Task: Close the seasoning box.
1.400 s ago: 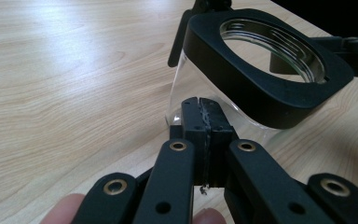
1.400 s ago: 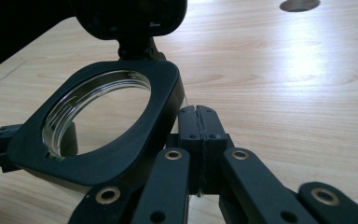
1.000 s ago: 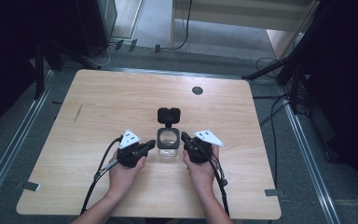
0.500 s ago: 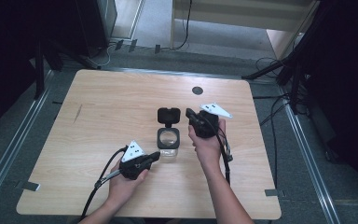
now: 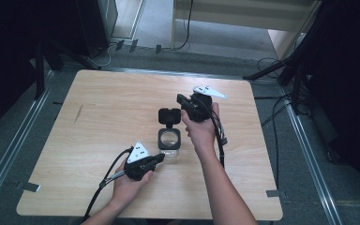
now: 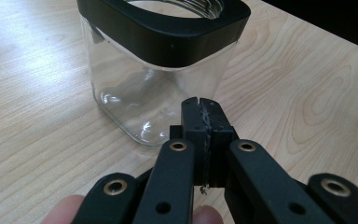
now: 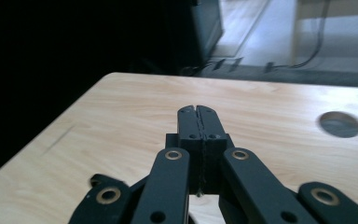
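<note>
A square clear glass jar with a black rim stands in the middle of the wooden table. Its black lid is swung open on the far side. My left gripper sits just short of the jar's near left corner. In the left gripper view the jaws are shut with nothing between them, close to the jar's glass wall. My right gripper hangs just right of the open lid, pointing left. Its jaws are shut and hold nothing.
A round hole in the tabletop lies ahead and right of the right jaws. Cables trail from both grippers toward the near edge. Dark equipment and floor cables surround the table's far side.
The right gripper has left the jar's right side and moved away from me to beside the open lid. The left gripper has drawn back toward the near edge.
</note>
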Available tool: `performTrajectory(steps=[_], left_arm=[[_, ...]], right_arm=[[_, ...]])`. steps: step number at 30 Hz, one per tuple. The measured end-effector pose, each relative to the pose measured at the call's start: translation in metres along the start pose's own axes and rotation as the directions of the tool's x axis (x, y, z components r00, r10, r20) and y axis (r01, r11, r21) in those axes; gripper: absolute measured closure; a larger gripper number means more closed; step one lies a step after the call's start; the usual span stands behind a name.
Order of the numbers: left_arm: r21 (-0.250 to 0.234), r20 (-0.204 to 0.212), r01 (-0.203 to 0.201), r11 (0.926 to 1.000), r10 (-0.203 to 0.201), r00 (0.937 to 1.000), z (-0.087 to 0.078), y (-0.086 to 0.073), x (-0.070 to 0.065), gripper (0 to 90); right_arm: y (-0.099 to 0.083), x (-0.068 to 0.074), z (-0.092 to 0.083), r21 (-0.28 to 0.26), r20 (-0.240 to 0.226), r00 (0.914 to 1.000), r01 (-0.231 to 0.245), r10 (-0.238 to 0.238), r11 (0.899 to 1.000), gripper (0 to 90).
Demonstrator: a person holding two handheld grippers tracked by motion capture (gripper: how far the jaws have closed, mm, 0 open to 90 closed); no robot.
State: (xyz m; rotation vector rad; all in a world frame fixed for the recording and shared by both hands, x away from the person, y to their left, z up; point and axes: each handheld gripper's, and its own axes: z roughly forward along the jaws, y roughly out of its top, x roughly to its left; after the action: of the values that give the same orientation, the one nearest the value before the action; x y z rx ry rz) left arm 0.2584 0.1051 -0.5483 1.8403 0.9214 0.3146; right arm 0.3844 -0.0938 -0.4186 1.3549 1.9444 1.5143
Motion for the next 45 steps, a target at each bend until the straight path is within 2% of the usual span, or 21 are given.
performTrajectory(steps=[5,17,21,25,26,28,29,31,33,36,37,40,42,45], left_arm=[[-0.001,-0.030,-0.004,1.0000,0.004,0.9995,0.001,0.001,0.000,90.0],[0.001,-0.034,-0.008,1.0000,0.008,0.9994,0.003,0.002,-0.001,90.0],[-0.002,-0.042,-0.012,0.9999,0.012,0.9990,0.003,0.001,-0.002,90.0],[-0.002,-0.040,-0.009,1.0000,0.009,0.9992,0.003,0.001,-0.002,90.0],[-0.002,-0.040,-0.009,1.0000,0.009,0.9991,0.003,0.001,-0.002,90.0],[0.000,-0.040,-0.009,1.0000,0.009,0.9992,0.003,0.001,-0.002,90.0],[0.001,-0.041,-0.013,0.9999,0.013,0.9991,0.004,0.001,-0.002,90.0],[0.007,-0.042,-0.019,0.9998,0.019,0.9989,0.004,0.002,-0.003,90.0],[0.007,-0.043,-0.019,0.9998,0.019,0.9989,0.005,0.002,-0.004,90.0],[0.004,-0.038,-0.014,0.9999,0.014,0.9992,0.005,0.002,-0.003,90.0],[0.004,-0.037,-0.014,0.9999,0.014,0.9992,0.005,0.002,-0.003,90.0],[0.006,-0.033,-0.014,0.9999,0.014,0.9994,0.005,0.002,-0.002,90.0],[0.007,-0.032,-0.014,0.9999,0.014,0.9994,0.005,0.002,-0.001,90.0],[0.015,-0.026,-0.013,0.9998,0.013,0.9996,0.006,0.002,-0.002,90.0]], right_arm=[[-0.005,0.002,0.003,0.037,-0.010,0.9997,0.024,-0.023,0.999,90.0],[-0.020,0.016,-0.023,-0.006,-0.075,0.9946,0.071,-0.072,0.997,90.0],[-0.031,0.023,-0.030,0.006,-0.069,0.9896,0.127,-0.126,0.992,90.0],[-0.048,0.026,-0.036,0.018,-0.077,0.9863,0.148,-0.146,0.989,90.0],[-0.051,0.026,-0.037,0.019,-0.072,0.9871,0.145,-0.143,0.989,90.0],[-0.050,0.026,-0.044,-0.031,-0.058,0.9899,0.128,-0.130,0.991,90.0],[-0.046,0.025,-0.045,-0.057,-0.051,0.9914,0.118,-0.121,0.991,90.0],[-0.034,0.024,-0.045,-0.071,-0.022,0.9934,0.111,-0.113,0.991,90.0],[-0.018,0.022,-0.038,-0.063,0.001,0.9935,0.113,-0.114,0.992,90.0],[-0.003,0.016,-0.024,-0.057,0.031,0.9958,0.088,-0.087,0.994,90.0],[0.000,0.014,-0.019,-0.036,0.029,0.9969,0.075,-0.074,0.997,90.0],[0.000,0.007,-0.005,0.030,0.022,0.9983,0.053,-0.054,0.998,90.0],[-0.004,0.005,-0.003,0.055,0.003,0.9992,0.039,-0.039,0.998,90.0],[-0.013,0.006,-0.012,0.039,-0.023,0.9993,0.030,-0.030,0.999,90.0]])
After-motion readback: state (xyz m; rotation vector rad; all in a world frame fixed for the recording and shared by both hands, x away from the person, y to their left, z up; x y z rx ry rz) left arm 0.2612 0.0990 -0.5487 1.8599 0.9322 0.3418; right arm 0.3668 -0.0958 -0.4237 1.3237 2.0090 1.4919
